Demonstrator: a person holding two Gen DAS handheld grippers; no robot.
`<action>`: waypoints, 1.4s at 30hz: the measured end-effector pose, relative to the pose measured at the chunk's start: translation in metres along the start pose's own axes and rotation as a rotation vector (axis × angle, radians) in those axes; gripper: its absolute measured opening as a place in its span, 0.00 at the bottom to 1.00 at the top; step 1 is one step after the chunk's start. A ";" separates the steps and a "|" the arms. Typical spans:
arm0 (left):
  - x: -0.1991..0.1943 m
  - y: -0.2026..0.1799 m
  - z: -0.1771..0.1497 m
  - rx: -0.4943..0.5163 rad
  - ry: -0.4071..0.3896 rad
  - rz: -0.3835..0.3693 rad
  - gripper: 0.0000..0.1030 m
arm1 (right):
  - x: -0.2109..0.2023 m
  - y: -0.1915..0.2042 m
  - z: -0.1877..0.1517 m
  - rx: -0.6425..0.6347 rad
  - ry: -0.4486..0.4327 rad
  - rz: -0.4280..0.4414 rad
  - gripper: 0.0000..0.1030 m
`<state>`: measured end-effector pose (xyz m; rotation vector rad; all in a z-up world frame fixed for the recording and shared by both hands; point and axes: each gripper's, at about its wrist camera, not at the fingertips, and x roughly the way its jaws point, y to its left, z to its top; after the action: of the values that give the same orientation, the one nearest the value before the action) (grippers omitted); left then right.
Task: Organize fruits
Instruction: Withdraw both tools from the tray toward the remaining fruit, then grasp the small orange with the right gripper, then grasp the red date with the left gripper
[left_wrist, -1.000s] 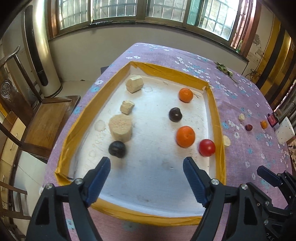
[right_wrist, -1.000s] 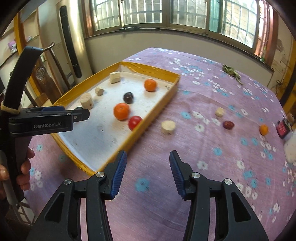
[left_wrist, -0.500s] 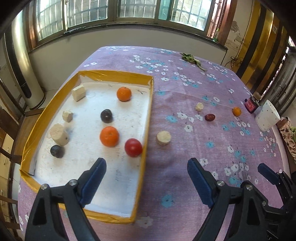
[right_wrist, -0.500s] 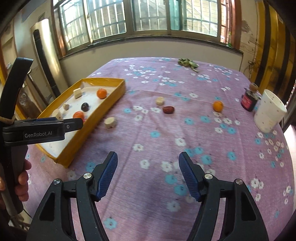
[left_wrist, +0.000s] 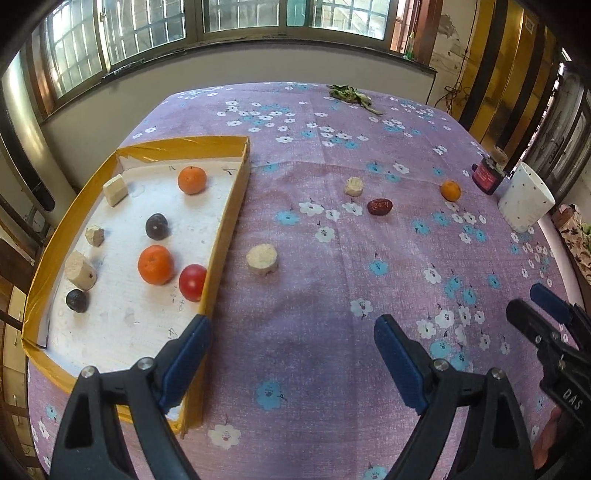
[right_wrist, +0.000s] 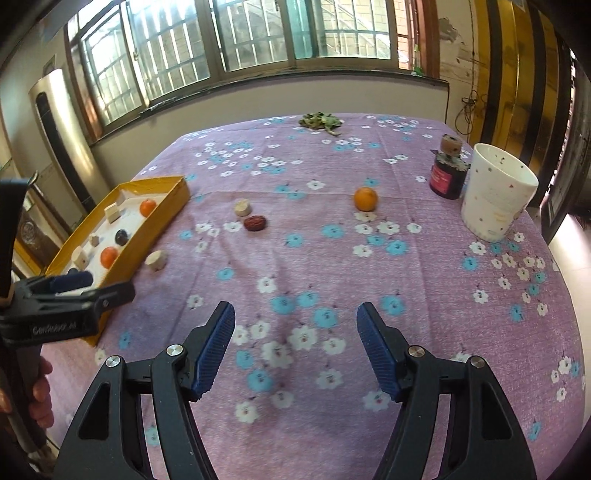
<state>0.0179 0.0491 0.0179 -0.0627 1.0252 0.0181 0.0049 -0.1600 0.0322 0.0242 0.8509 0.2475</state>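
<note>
While the left gripper (left_wrist: 291, 350) hangs over the purple cloth (left_wrist: 332, 332) with jaws spread wide and nothing between them, its left finger overlaps the near corner of the tray (left_wrist: 225, 236). Its jaws have been opening within the last second.

Left wrist view, tray contents: two oranges (left_wrist: 156, 264), one red fruit (left_wrist: 192, 282), two dark fruits (left_wrist: 156, 226), three pale blocks (left_wrist: 80, 273). Eight items in all, none touching the gripper.

On the cloth outside the tray: two pale blocks, the nearer (left_wrist: 262, 259) just beside the tray wall, the farther (left_wrist: 354, 185) near one date (left_wrist: 379, 206). One orange (left_wrist: 450, 190) lies well apart to the right. One dark jar (left_wrist: 487, 174) and one white cup (left_wrist: 526, 203) stand at the right edge. One clump of leaves (left_wrist: 349, 93) lies at the far edge. The right gripper shows in part at lower right.

Right wrist view: the right gripper (right_wrist: 295, 347) is spread, empty, above bare cloth; its jaws opened during the last second. The tray (right_wrist: 162, 218) sits far left, with two oranges, one dark fruit and three blocks countable; the rest is hidden. On the cloth: two blocks, one date (right_wrist: 254, 222), one orange (right_wrist: 365, 199), one jar (right_wrist: 448, 175) touching or just beside one cup (right_wrist: 495, 192), one leaf clump. The left gripper crosses the lower left, held by a hand (right_wrist: 38, 391).
</note>
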 end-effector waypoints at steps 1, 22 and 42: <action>0.001 -0.001 -0.001 0.004 0.005 0.002 0.88 | 0.004 -0.008 0.004 0.012 0.001 -0.004 0.66; 0.041 -0.039 0.024 0.097 0.091 -0.036 0.89 | 0.166 -0.084 0.109 0.009 0.144 -0.039 0.31; 0.121 -0.085 0.094 0.032 0.041 -0.065 0.54 | 0.096 -0.083 0.045 -0.005 0.101 0.046 0.30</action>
<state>0.1643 -0.0317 -0.0333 -0.0677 1.0635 -0.0587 0.1162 -0.2153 -0.0192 0.0264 0.9505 0.2959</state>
